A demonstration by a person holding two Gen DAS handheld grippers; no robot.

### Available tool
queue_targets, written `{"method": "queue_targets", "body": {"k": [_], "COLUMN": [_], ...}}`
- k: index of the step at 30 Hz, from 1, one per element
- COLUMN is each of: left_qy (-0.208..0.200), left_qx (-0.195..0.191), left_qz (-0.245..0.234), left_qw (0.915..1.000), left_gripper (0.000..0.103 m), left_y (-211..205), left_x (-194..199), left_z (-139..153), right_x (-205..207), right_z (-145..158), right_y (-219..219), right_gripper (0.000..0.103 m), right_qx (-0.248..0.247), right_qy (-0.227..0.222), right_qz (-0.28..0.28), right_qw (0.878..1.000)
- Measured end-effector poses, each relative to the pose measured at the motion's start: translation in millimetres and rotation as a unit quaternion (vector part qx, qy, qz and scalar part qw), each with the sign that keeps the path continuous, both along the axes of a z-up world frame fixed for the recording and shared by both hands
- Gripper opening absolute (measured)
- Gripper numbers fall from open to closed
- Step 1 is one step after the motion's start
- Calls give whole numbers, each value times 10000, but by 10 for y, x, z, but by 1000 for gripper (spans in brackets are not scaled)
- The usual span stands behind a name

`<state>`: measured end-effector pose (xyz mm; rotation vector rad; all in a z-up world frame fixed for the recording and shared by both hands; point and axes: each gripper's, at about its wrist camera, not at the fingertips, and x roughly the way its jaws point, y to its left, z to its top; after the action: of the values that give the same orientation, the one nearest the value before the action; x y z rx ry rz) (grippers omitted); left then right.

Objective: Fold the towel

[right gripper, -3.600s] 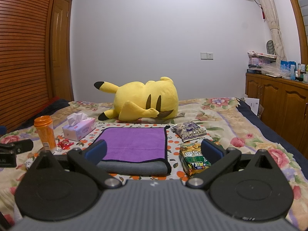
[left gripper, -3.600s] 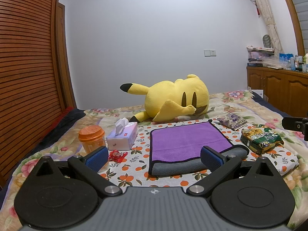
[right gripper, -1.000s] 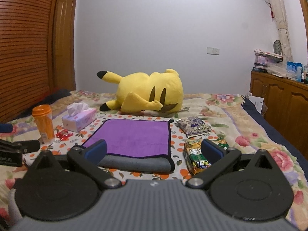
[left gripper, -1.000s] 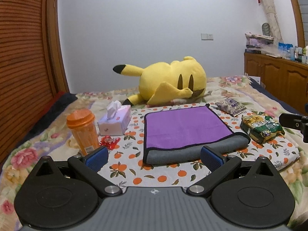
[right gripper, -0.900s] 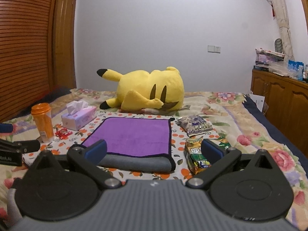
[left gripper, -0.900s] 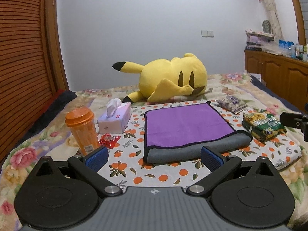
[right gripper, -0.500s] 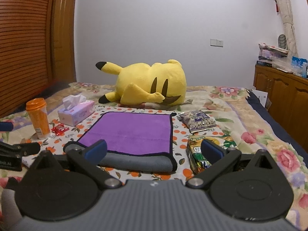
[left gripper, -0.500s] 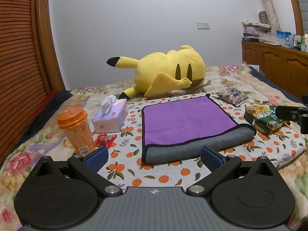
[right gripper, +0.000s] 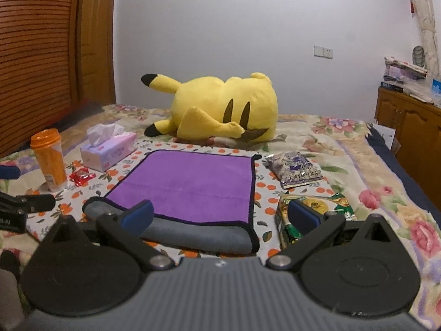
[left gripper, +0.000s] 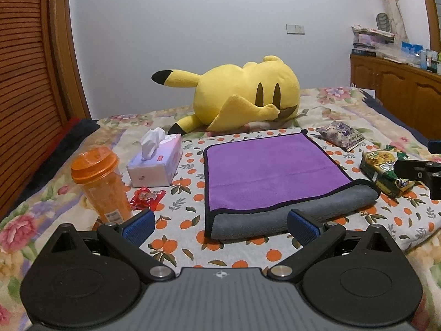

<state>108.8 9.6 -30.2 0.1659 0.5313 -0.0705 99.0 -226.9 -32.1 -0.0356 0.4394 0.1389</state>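
Towel point(left gripper: 271, 175): flat on bed point(left gripper: 325, 110), near edge rolled grey.
Left tool point(left gripper: 220, 224): wide open, empty, near towel's edge.
Right tool point(right gripper: 220, 216): wide open, empty.

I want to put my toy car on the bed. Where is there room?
Bare cloth lies between the tissue box and the towel, and in front of the towel's grey edge. It's crowded by the orange cup and the snack bags.

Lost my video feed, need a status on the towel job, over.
Left tongs open, empty. Right tongs open, empty. Towel flat on bed, near edge rolled, untouched. Snack bag close beside towel's right edge.
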Motion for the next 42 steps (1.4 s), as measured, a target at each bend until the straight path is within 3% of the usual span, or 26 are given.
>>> {"method": "queue_targets", "body": {"k": [12, 26, 29, 32, 42], "left_qy": [268, 481, 582, 722, 930], "left_qx": [81, -123, -200, -328, -353], "left_qz": [-38, -199, -220, -265, -347], "left_qw": [9996, 9986, 9979, 9965, 9944], "left_gripper": [103, 101, 96, 88, 70], "left_y": [57, 146, 177, 209, 258], "left_x": [385, 739, 817, 884, 1042], "left_z": [-164, -253, -281, -315, -412], "right_x": [330, 596, 647, 705, 887], "right_z": [-135, -278, -315, -355, -483], "right_y": [-26, -49, -49, -64, -118], "right_gripper": [103, 102, 102, 91, 89], "right_qx": [-33, -10, -32, -43, -37], "right_qy": [329, 676, 747, 841, 1116], "right_qz": [167, 312, 344, 368, 329], "right_qw": [9993, 9972, 9966, 9958, 9932]}}
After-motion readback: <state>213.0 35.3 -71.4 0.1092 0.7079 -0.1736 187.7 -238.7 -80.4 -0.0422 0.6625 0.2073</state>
